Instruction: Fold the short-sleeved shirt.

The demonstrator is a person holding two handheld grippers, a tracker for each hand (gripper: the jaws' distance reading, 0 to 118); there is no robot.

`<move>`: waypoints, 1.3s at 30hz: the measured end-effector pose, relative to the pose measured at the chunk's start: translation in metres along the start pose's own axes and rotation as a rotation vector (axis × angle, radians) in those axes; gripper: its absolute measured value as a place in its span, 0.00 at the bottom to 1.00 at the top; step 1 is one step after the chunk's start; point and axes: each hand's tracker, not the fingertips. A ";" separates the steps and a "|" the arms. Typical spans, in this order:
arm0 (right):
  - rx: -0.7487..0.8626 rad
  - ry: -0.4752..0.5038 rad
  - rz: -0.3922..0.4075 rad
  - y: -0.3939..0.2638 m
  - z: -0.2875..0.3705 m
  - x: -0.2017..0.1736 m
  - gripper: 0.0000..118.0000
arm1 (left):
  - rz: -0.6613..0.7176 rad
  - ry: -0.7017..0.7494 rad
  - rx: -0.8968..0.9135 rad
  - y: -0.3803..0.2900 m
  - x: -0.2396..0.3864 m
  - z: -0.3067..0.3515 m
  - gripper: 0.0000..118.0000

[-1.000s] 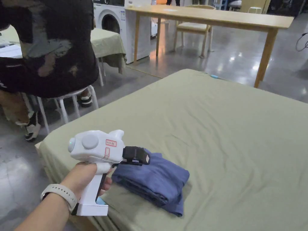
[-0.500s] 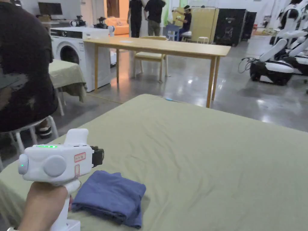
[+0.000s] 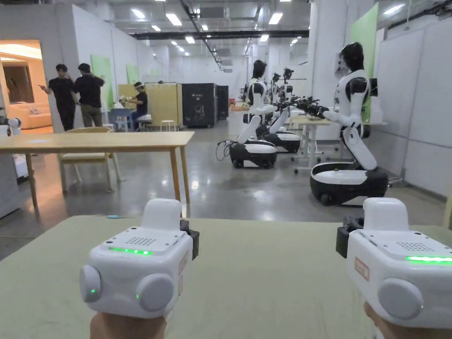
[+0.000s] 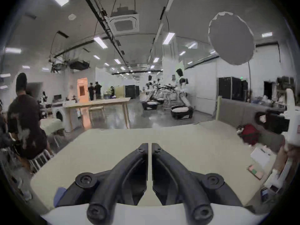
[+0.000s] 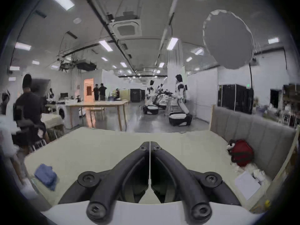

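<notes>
Both tools are held level above the green sheet [image 3: 265, 273], side by side and apart. The left gripper [image 4: 149, 147] has its jaws pressed together on nothing; the right gripper [image 5: 150, 145] is likewise clenched and empty. The folded blue shirt [image 5: 46, 176] lies on the sheet to the right gripper's left, near the edge. Beyond both stands a wooden table [image 3: 101, 141].

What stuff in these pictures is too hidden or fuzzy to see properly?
- Folded blue shirt: small and blurred at the left of the right gripper view, so its folds can't be checked; in the left gripper view the left gripper, jaws together, covers all but a corner.
- Red bundle by the grey padded headboard: too blurred to identify.
- Right gripper: in the head view its own white body blocks the jaws.
</notes>
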 end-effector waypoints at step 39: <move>0.032 0.085 0.081 -0.007 0.017 -0.033 1.00 | -0.038 0.073 0.029 0.002 0.002 0.017 1.00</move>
